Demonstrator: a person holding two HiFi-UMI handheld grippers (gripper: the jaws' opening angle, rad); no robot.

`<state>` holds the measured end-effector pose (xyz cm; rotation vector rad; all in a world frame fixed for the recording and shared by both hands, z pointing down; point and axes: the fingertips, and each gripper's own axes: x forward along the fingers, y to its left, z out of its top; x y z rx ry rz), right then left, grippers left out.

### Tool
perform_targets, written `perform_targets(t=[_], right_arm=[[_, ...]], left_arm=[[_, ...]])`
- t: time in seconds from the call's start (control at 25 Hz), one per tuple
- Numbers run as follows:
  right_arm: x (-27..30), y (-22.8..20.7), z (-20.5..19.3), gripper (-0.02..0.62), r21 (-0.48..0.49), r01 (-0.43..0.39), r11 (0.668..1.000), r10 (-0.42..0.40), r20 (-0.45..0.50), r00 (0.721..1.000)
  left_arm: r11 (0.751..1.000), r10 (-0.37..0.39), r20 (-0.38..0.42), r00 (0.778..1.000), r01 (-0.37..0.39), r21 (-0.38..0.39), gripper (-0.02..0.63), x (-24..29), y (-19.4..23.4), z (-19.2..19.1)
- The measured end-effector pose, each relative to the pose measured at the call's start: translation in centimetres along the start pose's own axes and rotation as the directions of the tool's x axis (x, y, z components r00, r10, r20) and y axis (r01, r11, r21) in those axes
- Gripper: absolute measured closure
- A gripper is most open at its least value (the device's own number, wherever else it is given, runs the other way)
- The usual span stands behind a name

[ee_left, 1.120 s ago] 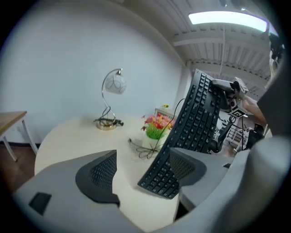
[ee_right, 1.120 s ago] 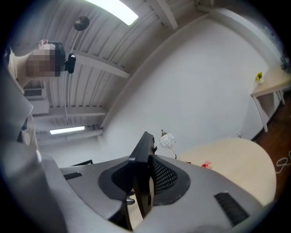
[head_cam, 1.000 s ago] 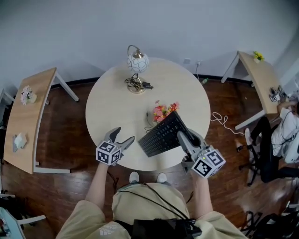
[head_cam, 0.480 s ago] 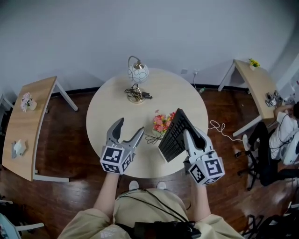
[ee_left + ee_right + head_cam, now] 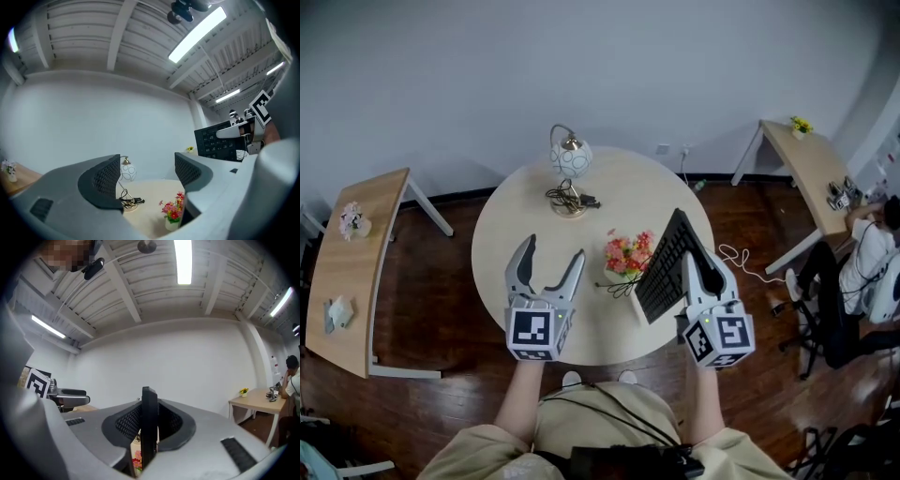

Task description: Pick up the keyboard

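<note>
The black keyboard [image 5: 667,267] is off the round table [image 5: 525,197], tipped up on its long edge over the table's right side. My right gripper [image 5: 699,259] is shut on its near end; in the right gripper view the keyboard [image 5: 149,427] stands as a thin black edge clamped between the meshed pads. My left gripper [image 5: 553,248] hangs above the table's front left, apart from the keyboard. Its jaws are closing slightly but stand wide apart with nothing between them. From the left gripper view [image 5: 147,176] the keyboard [image 5: 220,140] shows at the right, held level in the air.
A small pot of pink and red flowers [image 5: 626,255] stands on the table just left of the keyboard. A globe lamp [image 5: 570,159] with a coiled cord sits at the back. Wooden side tables [image 5: 356,262] [image 5: 811,159] flank the room. A seated person [image 5: 872,272] is far right.
Both grippers have risen. The keyboard has come off the table in my right gripper and turned from lying flat to standing on edge. The left gripper's empty jaws stay apart.
</note>
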<state>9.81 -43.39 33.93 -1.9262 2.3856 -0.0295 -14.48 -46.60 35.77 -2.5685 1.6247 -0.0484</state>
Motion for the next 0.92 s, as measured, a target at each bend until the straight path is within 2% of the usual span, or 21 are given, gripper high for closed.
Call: perform_targets(t=[0.16,0.4,0.64,0.92], right_arm=[[0.2,-0.2,-0.5,0.508,-0.002,0.015,1.0,-0.015,-0.02,1.0],[0.1,0.0,-0.2,0.508,0.002,0.015,1.0,-0.015,-0.012,1.0],[0.2,0.3,0.3,0.508,-0.003,0.011,1.0,-0.011,-0.005,1.0],[0.2,0.3,0.2,0.508,0.002,0.011,1.0,-0.011,-0.017,1.0]], left_arm=[[0.999,-0.011,-0.011,1.0,0.011,0.04,0.256,0.2,0.0,0.5],[1.0,0.014,-0.055,0.998,-0.013,0.022,0.256,0.0,1.0,-0.2],[0.999,0.026,-0.058,0.998,-0.025,0.024,0.256,-0.3,1.2,-0.5],[1.0,-0.012,-0.061,0.998,0.013,0.024,0.256,0.0,0.2,0.5]])
